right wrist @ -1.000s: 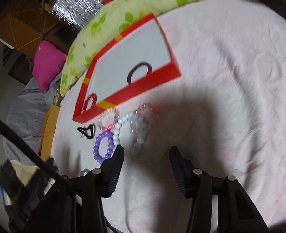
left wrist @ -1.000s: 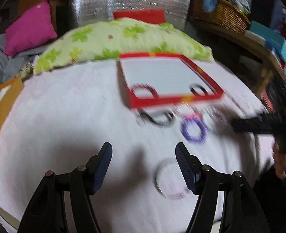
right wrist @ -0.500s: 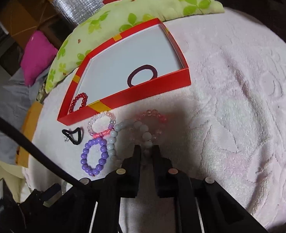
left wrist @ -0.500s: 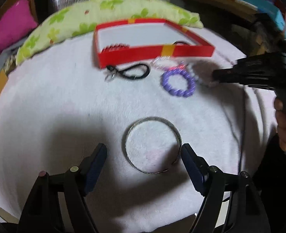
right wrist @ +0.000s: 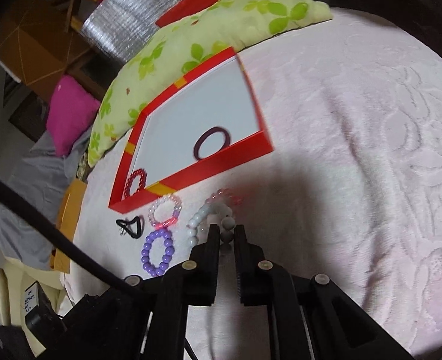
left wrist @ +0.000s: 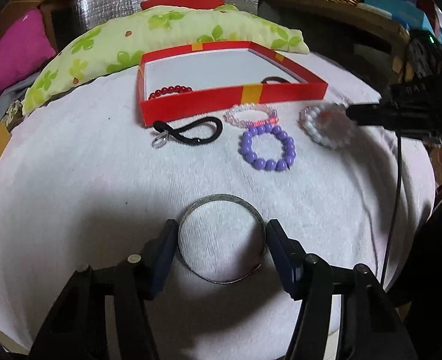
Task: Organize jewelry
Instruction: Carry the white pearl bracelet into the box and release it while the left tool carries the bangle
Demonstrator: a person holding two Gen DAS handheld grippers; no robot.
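The left tool (left wrist: pixel 219 240) has come down around the silver bangle (left wrist: pixel 221 241) and its jaws have just been closing, each beside the rim, contact unclear. The right tool (right wrist: pixel 227 234), apart a second ago, is clamped on the white bead bracelet (right wrist: pixel 198 219). The bangle is thin, lying flat on the pale blanket (left wrist: pixel 71 180). Beyond lie the purple bracelet (left wrist: pixel 267 148), the black hair tie (left wrist: pixel 191 132) and the red box (left wrist: pixel 233 99), with bare blanket to the left
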